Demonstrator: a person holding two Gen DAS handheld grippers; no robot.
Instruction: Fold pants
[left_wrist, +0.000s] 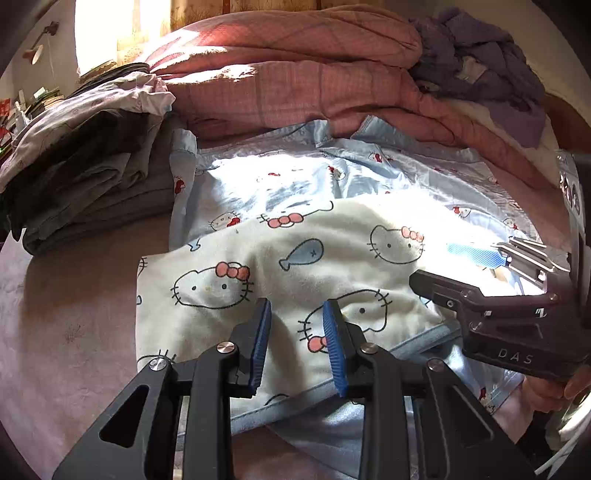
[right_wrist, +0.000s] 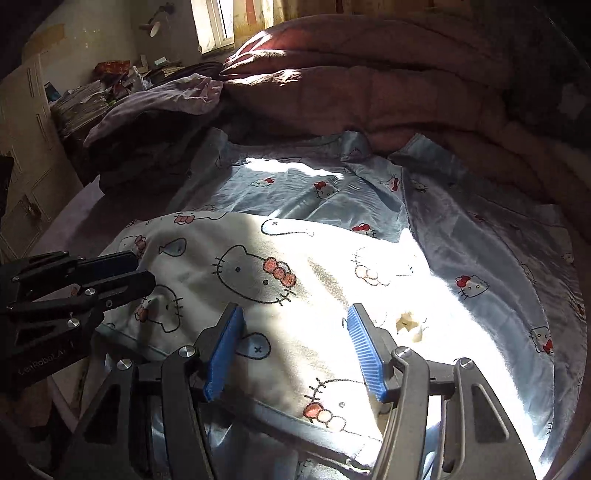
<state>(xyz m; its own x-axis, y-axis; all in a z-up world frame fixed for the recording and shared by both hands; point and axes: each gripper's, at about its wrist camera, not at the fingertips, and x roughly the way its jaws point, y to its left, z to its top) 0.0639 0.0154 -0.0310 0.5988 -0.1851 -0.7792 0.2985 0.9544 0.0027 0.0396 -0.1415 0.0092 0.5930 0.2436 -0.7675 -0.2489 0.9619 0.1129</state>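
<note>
Light blue pants with a cartoon cat print lie spread on the bed, a white fleecy fold turned over their near part. My left gripper hovers open just over that fold near its hem, with nothing pinched. The right gripper comes in from the right, held by a hand. In the right wrist view my right gripper stands wide open above the white fold, pads clear of the cloth. At the left edge of that view the left gripper rests over the fold's corner.
A stack of folded dark clothes sits left of the pants. A pink quilt is heaped behind, with a purple garment on it. Pinkish sheet shows at the near left. A cabinet and piled papers stand beyond the bed.
</note>
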